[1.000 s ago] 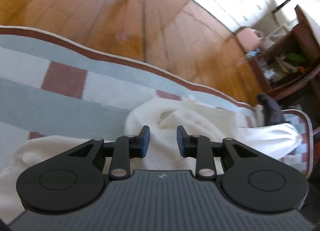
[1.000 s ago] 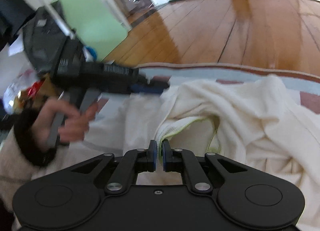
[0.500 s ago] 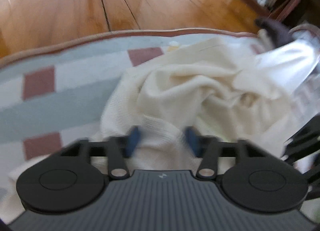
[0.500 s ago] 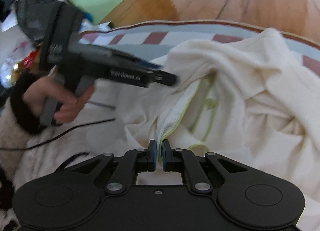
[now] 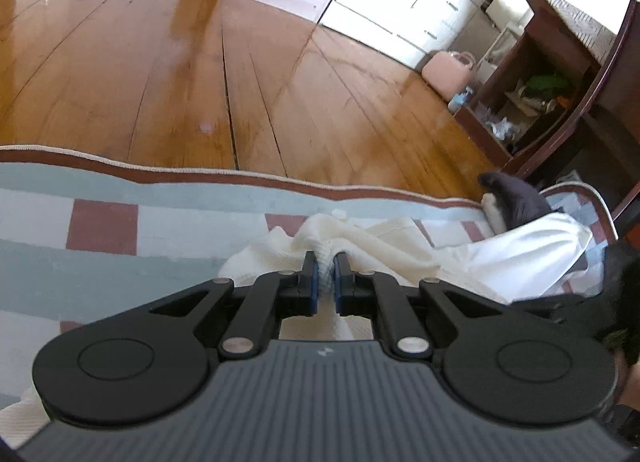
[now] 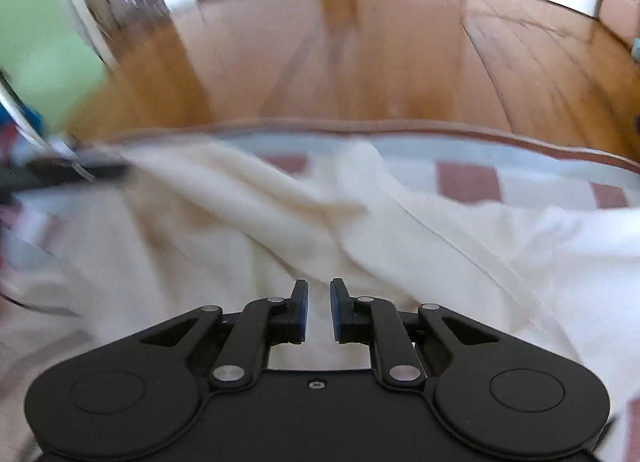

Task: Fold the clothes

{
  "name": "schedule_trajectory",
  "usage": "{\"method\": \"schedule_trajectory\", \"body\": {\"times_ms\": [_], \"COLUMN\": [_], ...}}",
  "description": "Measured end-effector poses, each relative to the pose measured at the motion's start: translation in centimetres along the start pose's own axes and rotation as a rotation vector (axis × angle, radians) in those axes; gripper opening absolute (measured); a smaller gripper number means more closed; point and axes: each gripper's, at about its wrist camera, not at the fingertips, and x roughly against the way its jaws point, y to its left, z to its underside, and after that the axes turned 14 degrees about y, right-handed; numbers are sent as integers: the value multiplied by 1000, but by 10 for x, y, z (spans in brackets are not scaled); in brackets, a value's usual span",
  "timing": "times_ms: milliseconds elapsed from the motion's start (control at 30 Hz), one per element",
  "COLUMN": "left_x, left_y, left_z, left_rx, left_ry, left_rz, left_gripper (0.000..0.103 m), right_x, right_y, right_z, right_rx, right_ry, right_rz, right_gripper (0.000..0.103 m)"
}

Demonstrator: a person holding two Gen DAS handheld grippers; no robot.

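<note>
A cream-white garment (image 5: pixel 372 246) lies rumpled on a checked rug (image 5: pixel 100 222). My left gripper (image 5: pixel 326 262) is shut on a bunched fold of it, cloth pinched between the blue pads. In the right wrist view the same garment (image 6: pixel 400 222) spreads across the rug, stretched toward the left where the other gripper (image 6: pixel 60 166) shows as a dark blur. My right gripper (image 6: pixel 319 290) is open with a small gap, just above the cloth and holding nothing.
The rug's brown edge (image 5: pixel 240 176) borders a wooden floor (image 5: pixel 240 82). A dark wooden shelf unit (image 5: pixel 560 82) with clutter stands at the right, with a pink box (image 5: pixel 446 70) by it. A dark item (image 5: pixel 516 198) lies at the rug's right end.
My left gripper has closed on a fold of the garment. My right gripper has opened and let go of the green-trimmed edge it held, and the view has swung up.
</note>
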Motion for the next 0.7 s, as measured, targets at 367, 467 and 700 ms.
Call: {"method": "schedule_trajectory", "body": {"times_ms": [367, 467, 700], "left_x": [-31, -31, -15], "left_y": [46, 48, 60], "left_z": [8, 8, 3], "left_rx": [253, 261, 279], "left_ry": [109, 83, -15], "left_rz": [408, 476, 459], "left_gripper": [7, 7, 7], "right_x": [-52, -76, -70], "right_y": [76, 83, 79], "right_z": [-13, -26, -27], "right_rx": [246, 254, 200], "right_ry": [88, 126, 100], "right_rz": [-201, -192, -373], "right_gripper": [51, 60, 7]}}
